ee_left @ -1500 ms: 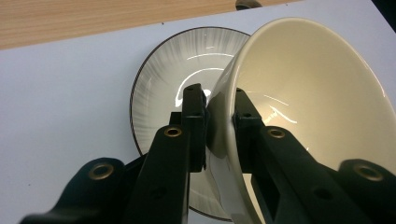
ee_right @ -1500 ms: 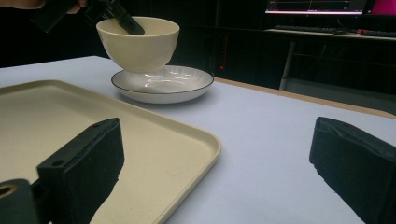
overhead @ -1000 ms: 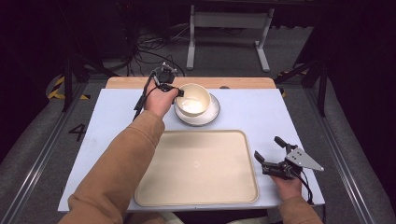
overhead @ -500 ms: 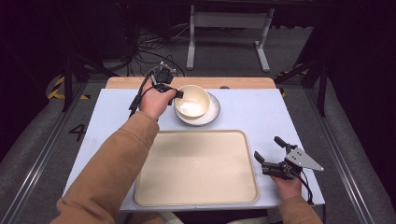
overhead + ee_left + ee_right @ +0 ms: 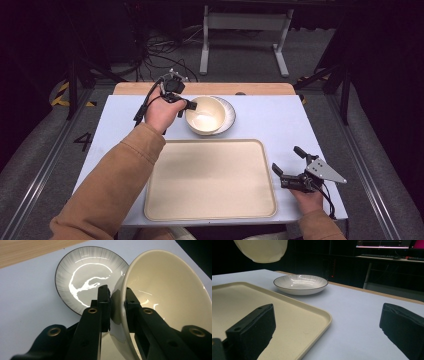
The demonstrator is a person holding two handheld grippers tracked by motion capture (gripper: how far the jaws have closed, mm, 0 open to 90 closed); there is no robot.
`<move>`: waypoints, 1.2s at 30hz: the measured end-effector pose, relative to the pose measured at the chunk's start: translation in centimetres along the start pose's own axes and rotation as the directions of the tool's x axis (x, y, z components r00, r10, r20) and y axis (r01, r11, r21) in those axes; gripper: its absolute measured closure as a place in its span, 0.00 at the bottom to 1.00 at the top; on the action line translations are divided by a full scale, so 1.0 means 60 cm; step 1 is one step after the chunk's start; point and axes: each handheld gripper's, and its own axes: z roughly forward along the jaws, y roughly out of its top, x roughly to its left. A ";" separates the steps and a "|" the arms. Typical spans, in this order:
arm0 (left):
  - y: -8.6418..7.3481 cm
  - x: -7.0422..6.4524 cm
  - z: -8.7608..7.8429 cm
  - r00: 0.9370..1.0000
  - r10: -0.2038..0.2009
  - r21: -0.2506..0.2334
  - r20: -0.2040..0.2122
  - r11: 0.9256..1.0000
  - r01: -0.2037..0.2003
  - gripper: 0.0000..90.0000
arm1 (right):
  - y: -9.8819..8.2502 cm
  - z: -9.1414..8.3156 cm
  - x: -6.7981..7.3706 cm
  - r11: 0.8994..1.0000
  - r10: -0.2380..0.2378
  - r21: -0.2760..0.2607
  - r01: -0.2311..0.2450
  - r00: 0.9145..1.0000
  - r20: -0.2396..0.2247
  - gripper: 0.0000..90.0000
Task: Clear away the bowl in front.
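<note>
A cream bowl (image 5: 205, 116) hangs tilted in the air, its rim pinched between the jaws of my left gripper (image 5: 189, 106). In the left gripper view the bowl (image 5: 165, 290) has one jaw inside its wall and one outside, above a grey ribbed plate (image 5: 82, 277). The plate (image 5: 229, 111) lies on the table behind the bowl. My right gripper (image 5: 286, 159) rests open beside the right edge of the cream tray (image 5: 210, 177). In the right gripper view, the bowl (image 5: 262, 250) floats well above the plate (image 5: 300, 283).
The pale blue table (image 5: 280, 120) has a wooden strip along its far edge. The tray (image 5: 249, 305) has a raised rim and nothing on it. Cables and a stand's legs lie on the dark floor beyond the table.
My left gripper has carried the bowl up and slightly toward the tray, and more of the plate now shows. The right gripper has stayed in place.
</note>
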 end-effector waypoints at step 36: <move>-0.050 -0.059 -0.011 0.974 0.166 0.139 0.153 0.972 -0.188 0.89 | -0.001 -0.001 -0.002 1.000 0.006 -0.009 -0.006 1.000 -0.009 0.01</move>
